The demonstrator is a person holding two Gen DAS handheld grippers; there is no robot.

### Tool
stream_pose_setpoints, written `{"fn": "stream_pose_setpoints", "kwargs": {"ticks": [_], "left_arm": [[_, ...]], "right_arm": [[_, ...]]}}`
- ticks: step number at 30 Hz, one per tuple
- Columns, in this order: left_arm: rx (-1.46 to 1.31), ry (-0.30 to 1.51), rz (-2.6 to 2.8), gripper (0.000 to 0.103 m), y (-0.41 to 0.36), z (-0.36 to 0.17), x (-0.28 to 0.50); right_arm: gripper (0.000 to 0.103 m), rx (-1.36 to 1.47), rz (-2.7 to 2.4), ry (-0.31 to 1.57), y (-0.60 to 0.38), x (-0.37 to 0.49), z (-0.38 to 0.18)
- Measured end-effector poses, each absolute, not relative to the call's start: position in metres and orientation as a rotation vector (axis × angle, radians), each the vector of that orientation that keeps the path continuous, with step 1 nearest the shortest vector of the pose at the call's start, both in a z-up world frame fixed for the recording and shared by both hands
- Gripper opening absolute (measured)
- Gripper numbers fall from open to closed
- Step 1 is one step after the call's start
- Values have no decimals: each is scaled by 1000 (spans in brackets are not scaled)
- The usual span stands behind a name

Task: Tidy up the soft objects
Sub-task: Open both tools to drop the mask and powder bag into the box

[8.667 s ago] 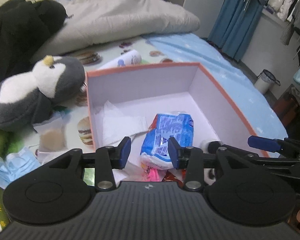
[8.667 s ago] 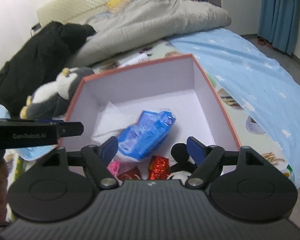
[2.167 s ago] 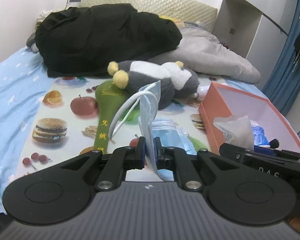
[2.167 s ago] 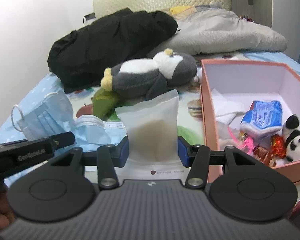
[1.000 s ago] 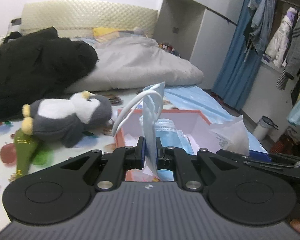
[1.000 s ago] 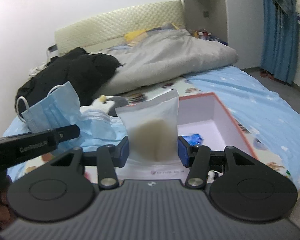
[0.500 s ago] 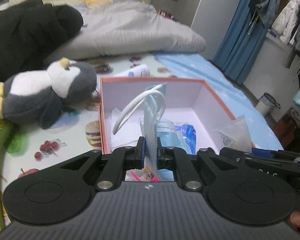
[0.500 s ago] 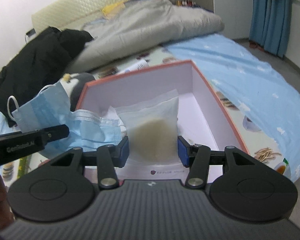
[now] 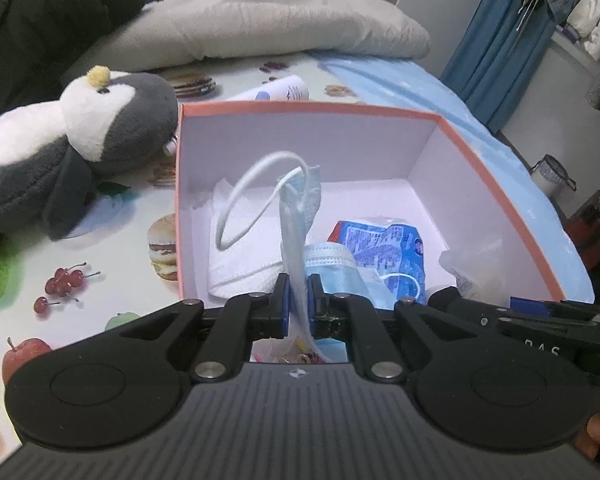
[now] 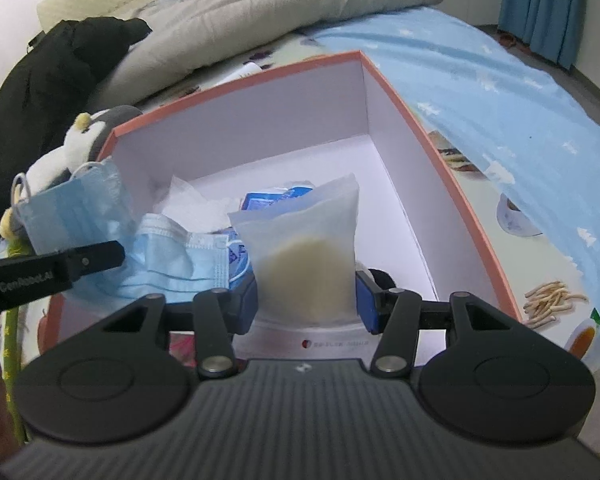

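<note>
A blue face mask point(image 9: 300, 216) hangs clamped in the left tongs point(image 9: 298, 312) above an open pink-rimmed box point(image 9: 496, 184) on the bed. The right tongs point(image 10: 306, 300) grip a frosted pouch point(image 10: 304, 248) over the same box. A plush penguin point(image 9: 68, 152) lies beside it.

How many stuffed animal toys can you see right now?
1: a grey and white penguin plush lies on the bed, left of the orange box, outside it. More could be hidden in the box behind the grippers.
</note>
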State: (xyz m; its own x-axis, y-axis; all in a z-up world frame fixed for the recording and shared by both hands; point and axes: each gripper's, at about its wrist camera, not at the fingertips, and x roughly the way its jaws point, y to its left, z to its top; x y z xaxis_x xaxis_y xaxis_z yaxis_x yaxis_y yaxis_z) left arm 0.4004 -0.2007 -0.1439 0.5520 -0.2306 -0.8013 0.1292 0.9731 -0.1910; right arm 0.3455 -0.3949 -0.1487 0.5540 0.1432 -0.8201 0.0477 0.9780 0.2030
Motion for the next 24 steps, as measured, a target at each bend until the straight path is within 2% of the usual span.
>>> {"fn": "stream_pose_setpoints", "kwargs": {"ticks": [6, 8, 10, 18, 24], "left_arm": [[-108, 978, -224, 14, -206, -148, 405], [-128, 981, -227, 43, -204, -147, 405], [-135, 960, -232, 46, -203, -141, 401], [-128, 916, -231, 58, -195, -113, 382], [-123, 884, -239, 81, -186, -82, 358]], "right_arm": [[58, 230, 63, 999, -399, 351, -151], [67, 234, 61, 1008, -400, 351, -151], [75, 244, 58, 1004, -401, 349, -149], [75, 253, 50, 948, -400, 329, -123], [75, 258, 59, 879, -394, 307, -92]]}}
